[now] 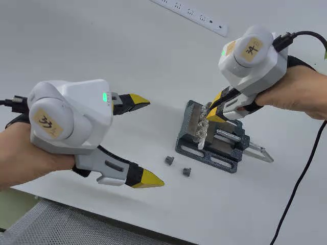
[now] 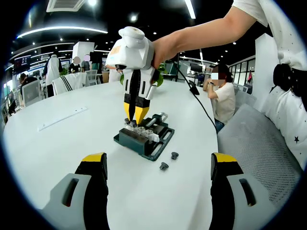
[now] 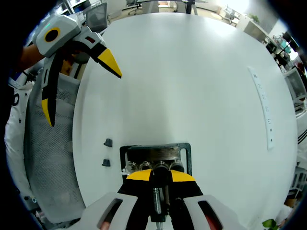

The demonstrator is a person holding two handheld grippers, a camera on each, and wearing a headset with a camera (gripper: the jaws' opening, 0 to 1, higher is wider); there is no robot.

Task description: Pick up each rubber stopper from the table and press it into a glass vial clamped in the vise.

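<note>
A dark grey vise (image 1: 209,153) on the white table clamps a row of glass vials (image 1: 201,130). My right gripper (image 1: 210,113) points down onto the vials' far end, its yellow tips nearly together on a dark rubber stopper (image 3: 160,174). The left gripper view shows those tips (image 2: 135,115) just above the vials (image 2: 144,130). Two loose grey stoppers (image 1: 169,160) (image 1: 186,172) lie on the table in front of the vise. My left gripper (image 1: 148,140) hovers wide open to the left of them, holding nothing.
A white power strip (image 1: 194,13) lies at the table's far side. A black cable (image 1: 301,173) hangs from the right gripper across the table's right part. A grey mesh chair (image 1: 51,224) sits below the near table edge.
</note>
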